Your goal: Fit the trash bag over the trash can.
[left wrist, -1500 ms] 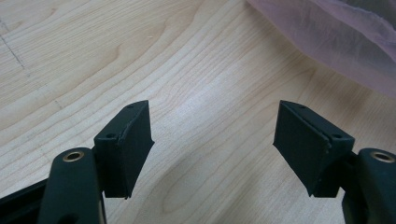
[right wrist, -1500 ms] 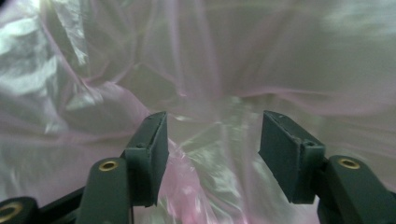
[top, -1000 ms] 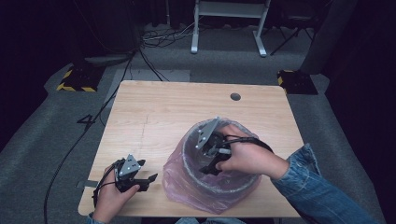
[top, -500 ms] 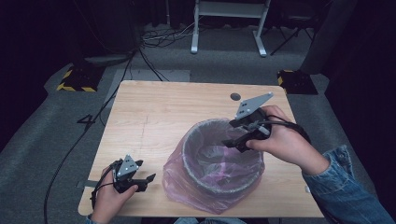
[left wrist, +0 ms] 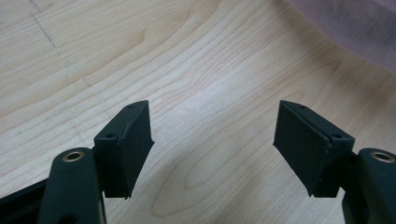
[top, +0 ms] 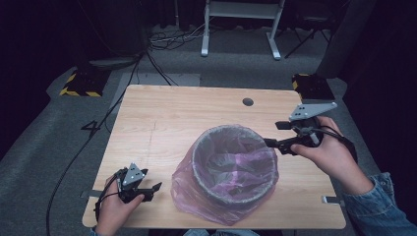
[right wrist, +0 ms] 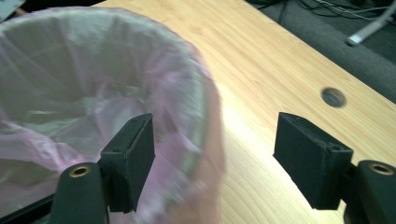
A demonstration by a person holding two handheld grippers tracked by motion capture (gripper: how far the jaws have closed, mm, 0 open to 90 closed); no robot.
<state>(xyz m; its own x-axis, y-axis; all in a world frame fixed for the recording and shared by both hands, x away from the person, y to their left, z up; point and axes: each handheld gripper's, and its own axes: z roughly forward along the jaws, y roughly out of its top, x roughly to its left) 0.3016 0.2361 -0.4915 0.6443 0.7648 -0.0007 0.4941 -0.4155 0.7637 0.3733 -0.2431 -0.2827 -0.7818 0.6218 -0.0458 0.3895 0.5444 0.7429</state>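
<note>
Since the earlier frames the right gripper had come up out of the bin and drawn off to the bin's right side; a second before, it sat down inside the rim, and half a second before, it hung above the far right edge. Its jaws had just been opening and stood released, nothing between them. The left gripper had kept its spot at the near left corner, and the bin and its pink bag liner lay as before. Nearest, the left hand rested low on the table, its gripper pointing right toward the bag, jaws spread wide and empty; the left gripper view showed bare wood between the pads, with a fold of pink bag in the upper right corner. The bin stood upright at the near centre of the table, liner folded over its rim and bunched around its base. The right hand was held above the table just right of the rim, forearm in a denim sleeve entering from the bottom right, gripper pointing left at the bin; the right gripper view was blurred. Farther off, a round hole sat near the table's far edge. Beyond, grey carpet, loose cables, a white stand's legs, and yellow-black striped blocks, the room dark.
</note>
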